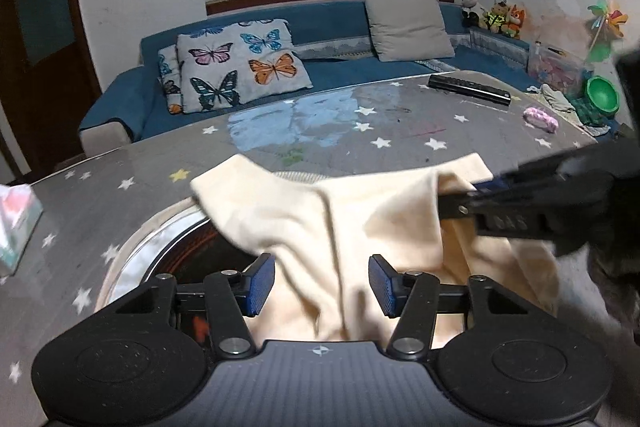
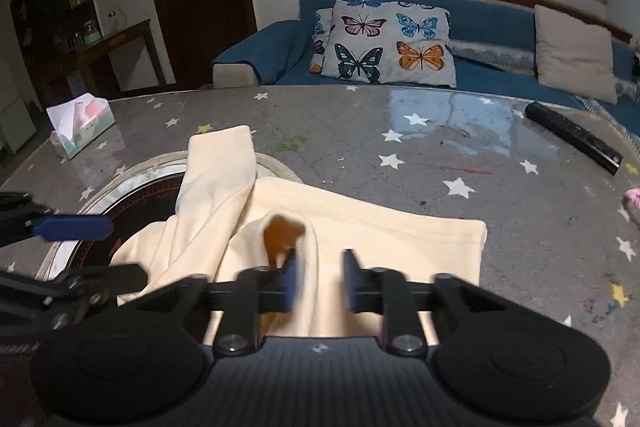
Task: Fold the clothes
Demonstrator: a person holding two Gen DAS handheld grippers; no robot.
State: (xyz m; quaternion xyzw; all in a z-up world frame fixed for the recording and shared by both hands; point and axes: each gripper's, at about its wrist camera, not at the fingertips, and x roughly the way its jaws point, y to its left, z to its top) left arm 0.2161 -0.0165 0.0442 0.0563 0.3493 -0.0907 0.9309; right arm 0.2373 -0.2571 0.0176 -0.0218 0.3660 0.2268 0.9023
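A cream garment lies crumpled on the grey star-patterned table, one sleeve stretched away from me. A brown print shows on a raised fold. My left gripper is open, with the cloth running loosely between its blue pads. In the right wrist view the left gripper reaches in from the left edge of the garment. My right gripper is blurred and closes on the raised fold. From the left wrist view the right gripper pinches the garment's right side.
A round metal-rimmed disc lies partly under the garment. A tissue box stands at the far left, a black remote at the far right, a pink bundle beside it. A blue sofa runs behind the table.
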